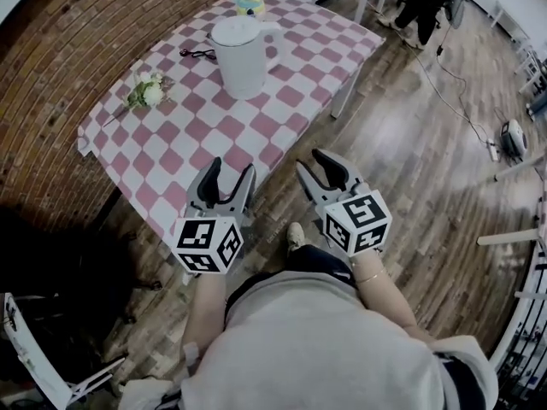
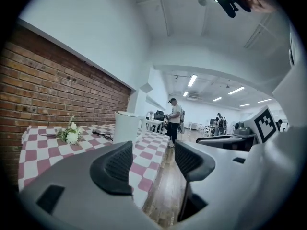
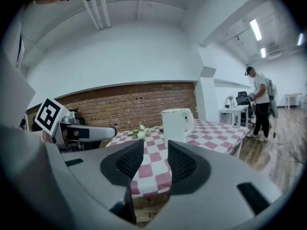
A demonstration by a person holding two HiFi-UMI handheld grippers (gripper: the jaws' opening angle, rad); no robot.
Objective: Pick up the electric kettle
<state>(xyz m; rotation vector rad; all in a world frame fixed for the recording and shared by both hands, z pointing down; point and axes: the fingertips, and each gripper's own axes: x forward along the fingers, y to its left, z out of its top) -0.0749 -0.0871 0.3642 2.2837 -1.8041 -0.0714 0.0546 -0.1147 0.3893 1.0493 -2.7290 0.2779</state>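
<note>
A table with a pink and white checked cloth [image 1: 201,143] stands next to a red brick wall [image 1: 77,49]. The white plastic electric kettle [image 1: 242,56] stands upright on the far half of the table. Its handle is on the right side. A small bunch of white flowers [image 1: 147,92] lies on the cloth to the left of the kettle. A thin black thing [image 1: 198,54] lies just left of the kettle, and it is too small to tell what it is. A little yellow and blue thing [image 1: 249,3] sits at the far end of the table.

A person stands on the brown wooden floor [image 1: 410,152] at the near end of the table and holds both grippers out in front. The left gripper [image 1: 231,173] is over the near edge of the cloth. Its claw is wide open, with nothing in it. The right gripper [image 1: 320,165] is just to the right of it, over the floor beside the table. Its claw is open too, with a smaller gap, and it is empty. Both claws point toward the kettle and are well apart from it.

Another person in dark trousers [image 1: 427,2] stands far off on the right.
</note>
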